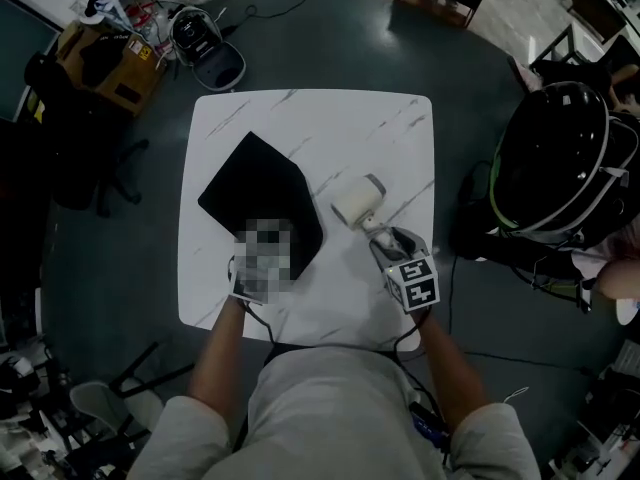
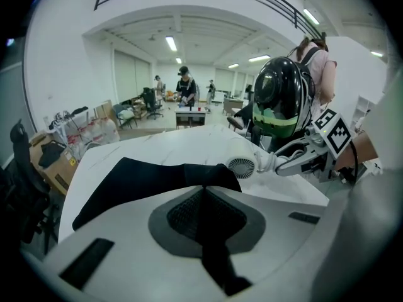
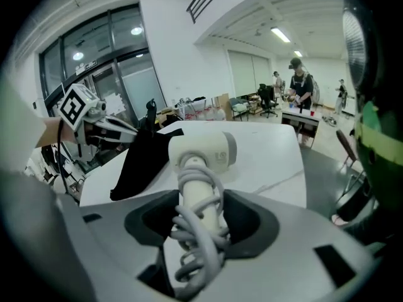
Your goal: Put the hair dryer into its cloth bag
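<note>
A black cloth bag [image 1: 262, 203] lies on the white marble table [image 1: 320, 118], left of middle. My left gripper [image 2: 203, 190] is shut on the bag's near edge, and black cloth [image 2: 138, 181] runs out from between its jaws. A cream hair dryer [image 1: 357, 203] with its cord wound round the handle is at the table's right. My right gripper [image 3: 198, 212] is shut on that handle [image 3: 200, 187], with the dryer's head [image 3: 201, 153] pointing away toward the bag [image 3: 141, 159]. From the left gripper view, the dryer's rear grille [image 2: 242, 167] and the right gripper [image 2: 302, 162] show just past the bag.
A large black helmet-like object [image 1: 560, 158] stands on the floor right of the table. A cardboard box [image 1: 105, 63] and a black device [image 1: 205, 48] sit beyond the far left corner. Several people stand far off in the room [image 2: 186, 87].
</note>
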Demonstrator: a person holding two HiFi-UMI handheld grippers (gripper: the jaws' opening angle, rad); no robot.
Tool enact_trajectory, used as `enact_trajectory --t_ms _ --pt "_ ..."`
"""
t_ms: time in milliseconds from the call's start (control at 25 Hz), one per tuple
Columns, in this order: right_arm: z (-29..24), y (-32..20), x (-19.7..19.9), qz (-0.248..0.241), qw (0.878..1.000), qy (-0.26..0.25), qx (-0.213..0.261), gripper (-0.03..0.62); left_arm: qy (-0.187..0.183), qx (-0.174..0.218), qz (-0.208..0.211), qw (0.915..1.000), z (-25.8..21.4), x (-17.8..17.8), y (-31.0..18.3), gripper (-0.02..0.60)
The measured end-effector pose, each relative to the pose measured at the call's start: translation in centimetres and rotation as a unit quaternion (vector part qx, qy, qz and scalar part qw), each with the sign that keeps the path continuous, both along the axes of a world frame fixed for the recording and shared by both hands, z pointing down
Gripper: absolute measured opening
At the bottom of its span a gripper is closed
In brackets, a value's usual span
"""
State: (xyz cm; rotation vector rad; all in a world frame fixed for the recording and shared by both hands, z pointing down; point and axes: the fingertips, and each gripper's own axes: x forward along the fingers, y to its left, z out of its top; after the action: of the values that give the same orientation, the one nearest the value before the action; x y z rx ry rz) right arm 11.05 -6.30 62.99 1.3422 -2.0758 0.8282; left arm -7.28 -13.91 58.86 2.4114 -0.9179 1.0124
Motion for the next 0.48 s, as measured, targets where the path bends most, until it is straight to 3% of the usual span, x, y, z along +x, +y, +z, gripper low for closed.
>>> enact_trajectory --t_ms 280,480 --pt "-3.6 3.7 -0.5 -0.031 0.999 -0.001 0.033 0.230 -0.008 0.002 0.010 0.9999 0.1 0.8 0.1 0.015" --pt "-4.7 7.4 -1.6 -0.091 0.994 0.036 0.042 0.230 -0.013 0.004 0.019 0.9997 -0.2 1.3 0.3 0.015"
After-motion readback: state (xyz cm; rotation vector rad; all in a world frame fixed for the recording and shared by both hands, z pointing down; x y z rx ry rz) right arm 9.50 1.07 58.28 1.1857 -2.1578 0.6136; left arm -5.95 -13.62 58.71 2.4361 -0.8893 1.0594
